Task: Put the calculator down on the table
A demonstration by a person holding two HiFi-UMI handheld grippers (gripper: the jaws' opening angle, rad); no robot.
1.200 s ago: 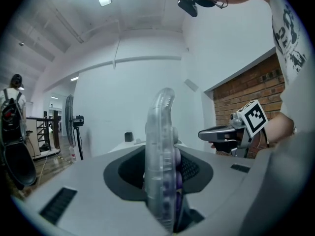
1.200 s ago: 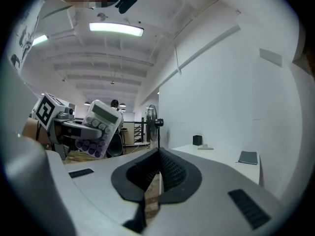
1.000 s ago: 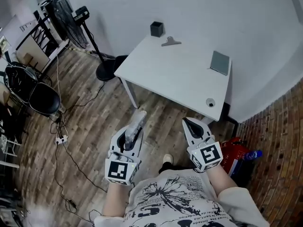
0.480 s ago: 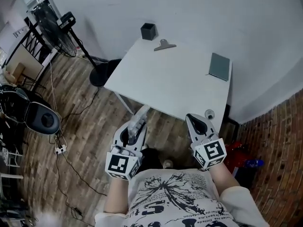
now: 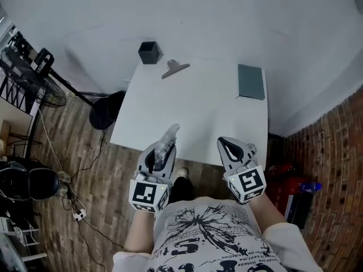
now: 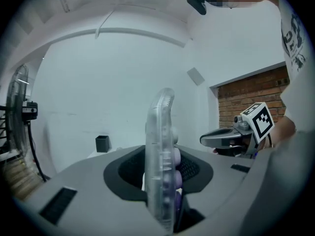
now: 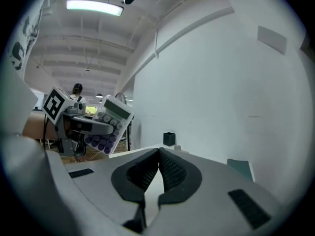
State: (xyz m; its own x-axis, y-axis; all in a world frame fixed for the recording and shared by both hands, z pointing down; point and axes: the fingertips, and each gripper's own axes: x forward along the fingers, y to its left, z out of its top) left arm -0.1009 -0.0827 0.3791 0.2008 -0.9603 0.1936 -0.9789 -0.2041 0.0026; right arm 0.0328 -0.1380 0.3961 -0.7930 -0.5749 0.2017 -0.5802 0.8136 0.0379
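A clear calculator (image 5: 168,141) with purple keys stands on edge between the jaws of my left gripper (image 5: 161,153), which is shut on it. Both hover over the near edge of the white table (image 5: 193,106). In the left gripper view the calculator (image 6: 160,146) rises edge-on from the pads. The right gripper view shows the calculator (image 7: 109,124), its display uppermost, and the left gripper (image 7: 81,124) from the side. My right gripper (image 5: 233,149) is at the table's near right edge, shut with nothing in it; its pads (image 7: 165,168) meet at the tips.
On the table's far side are a black cup (image 5: 149,52), a metal binder clip (image 5: 174,68) and a grey notebook (image 5: 251,81). A standing fan (image 5: 34,78) is on the wooden floor to the left. A red object (image 5: 281,183) lies on the floor to the right.
The table has come closer and now lies straight ahead; both grippers have gone from above the floor to over its near edge. The calculator stays in the left gripper.
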